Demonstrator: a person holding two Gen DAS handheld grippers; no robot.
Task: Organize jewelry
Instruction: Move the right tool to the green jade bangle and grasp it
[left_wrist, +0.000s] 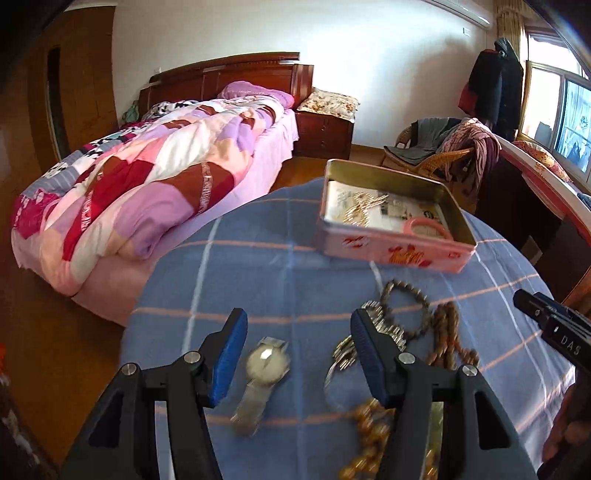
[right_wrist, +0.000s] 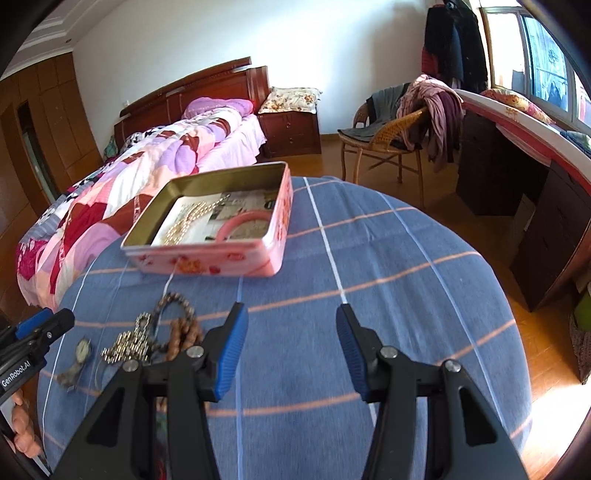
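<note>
A pink tin box (left_wrist: 391, 254) (right_wrist: 221, 264) stands open on the blue checked cloth (left_wrist: 277, 280) (right_wrist: 369, 258). Inside lie a gold chain (left_wrist: 364, 208) (right_wrist: 192, 221) and a pink bangle (left_wrist: 424, 227) (right_wrist: 240, 225). A silver watch (left_wrist: 264, 373) (right_wrist: 79, 356) lies below my open left gripper (left_wrist: 299, 325), between its fingers. A metal bracelet (left_wrist: 391, 328) (right_wrist: 127, 345), a dark bead bracelet (left_wrist: 406, 306) (right_wrist: 177, 302) and brown beads (left_wrist: 448, 339) (right_wrist: 184, 332) lie beside it. Amber beads (left_wrist: 373, 435) lie nearer. My right gripper (right_wrist: 291, 319) is open and empty over bare cloth.
A bed with a patchwork quilt (left_wrist: 140, 177) (right_wrist: 129, 177) stands left of the table. A wicker chair with clothes (left_wrist: 443, 155) (right_wrist: 399, 125) and a dark desk (right_wrist: 517, 184) stand on the right. The right gripper shows at the left view's right edge (left_wrist: 554, 321).
</note>
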